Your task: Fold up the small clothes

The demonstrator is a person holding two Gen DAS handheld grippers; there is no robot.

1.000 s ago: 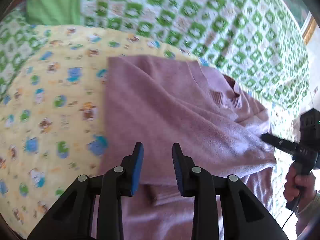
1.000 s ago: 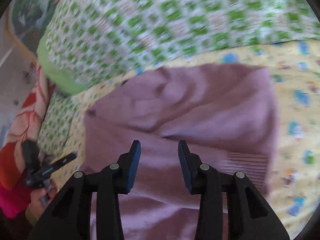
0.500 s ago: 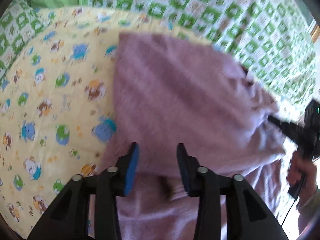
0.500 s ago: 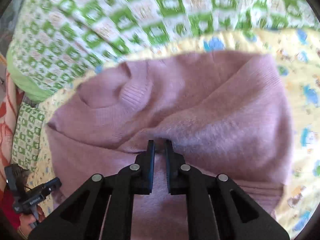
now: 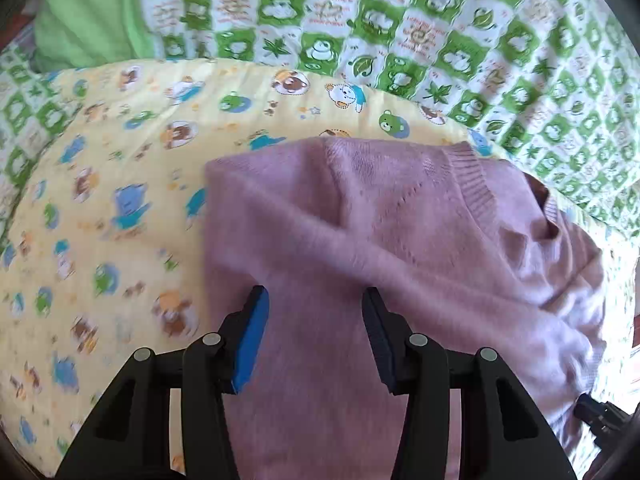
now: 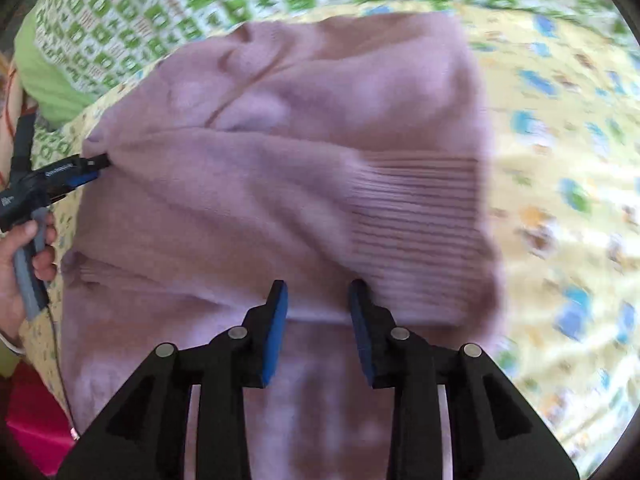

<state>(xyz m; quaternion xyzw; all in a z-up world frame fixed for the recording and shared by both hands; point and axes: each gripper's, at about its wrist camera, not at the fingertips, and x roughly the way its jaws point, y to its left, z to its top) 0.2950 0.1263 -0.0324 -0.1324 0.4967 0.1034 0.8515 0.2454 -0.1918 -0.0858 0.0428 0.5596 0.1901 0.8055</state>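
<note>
A small mauve knit sweater [image 5: 380,248] lies on a yellow cartoon-print blanket [image 5: 100,200]. One sleeve is folded across the body, its ribbed cuff [image 6: 420,216] showing in the right wrist view. My left gripper [image 5: 314,304] is open and empty just above the sweater's body near its left edge. My right gripper [image 6: 318,296] is open and empty over the sweater [image 6: 280,160], just below the folded sleeve. The left gripper also shows at the left of the right wrist view [image 6: 94,164], at the sweater's edge.
A green-and-white patterned quilt [image 5: 440,32] lies beyond the blanket, with a plain green cloth [image 5: 88,20] at the far left. Red fabric [image 6: 28,420] shows at the lower left of the right wrist view. The right gripper's tip [image 5: 600,420] shows at the lower right.
My right gripper was shut on the sleeve half a second ago and has now opened, leaving the sleeve across the body. My left gripper opened wider and moved over the sweater.
</note>
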